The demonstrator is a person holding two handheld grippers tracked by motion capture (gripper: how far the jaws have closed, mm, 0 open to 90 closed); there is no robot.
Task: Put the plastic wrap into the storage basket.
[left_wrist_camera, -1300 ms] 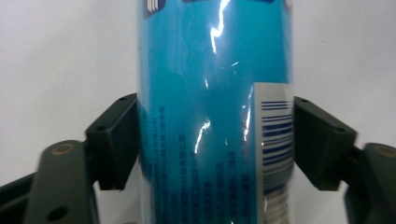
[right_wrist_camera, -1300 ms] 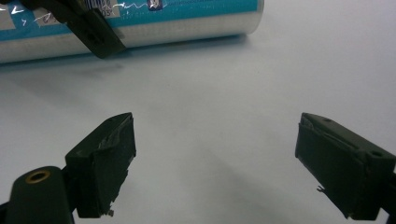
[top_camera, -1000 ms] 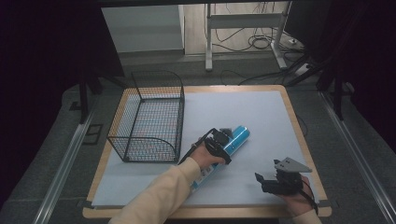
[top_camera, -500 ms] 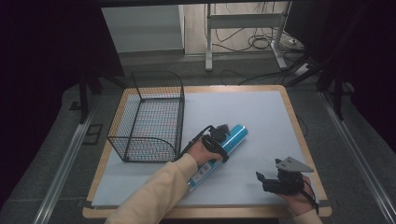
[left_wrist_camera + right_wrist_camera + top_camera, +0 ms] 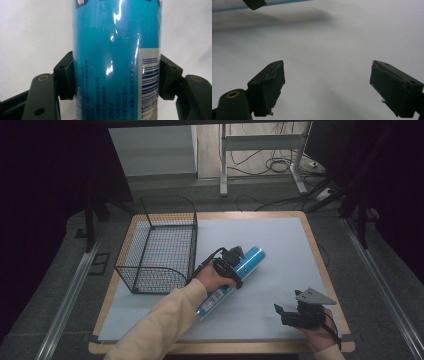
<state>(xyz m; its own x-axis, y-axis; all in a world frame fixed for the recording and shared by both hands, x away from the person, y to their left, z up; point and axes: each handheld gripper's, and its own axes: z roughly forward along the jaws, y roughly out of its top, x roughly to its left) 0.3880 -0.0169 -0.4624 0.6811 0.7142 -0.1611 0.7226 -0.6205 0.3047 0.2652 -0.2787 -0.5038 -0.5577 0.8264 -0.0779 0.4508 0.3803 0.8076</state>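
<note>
The left gripper [image 5: 235,262] pinches a blue tube [image 5: 252,257] lying mid-table, just right of the wire basket [image 5: 160,245]. The right gripper [image 5: 290,312] sits near the table's [image 5: 280,227] front edge, jaws spread over bare white surface, with open room beyond the tube

A rectangular surface [image 5: 310,245] with a wooden edge is covered almost wholly by a pale white sheet [image 5: 270,240]. A black wire basket [image 5: 162,245] is set on its left part, standing upright. A blue cylindrical tube [image 5: 250,262] is laid slantwise near the middle, just right of the basket. The sheet is seen bare and smooth in the right gripper view.
</note>
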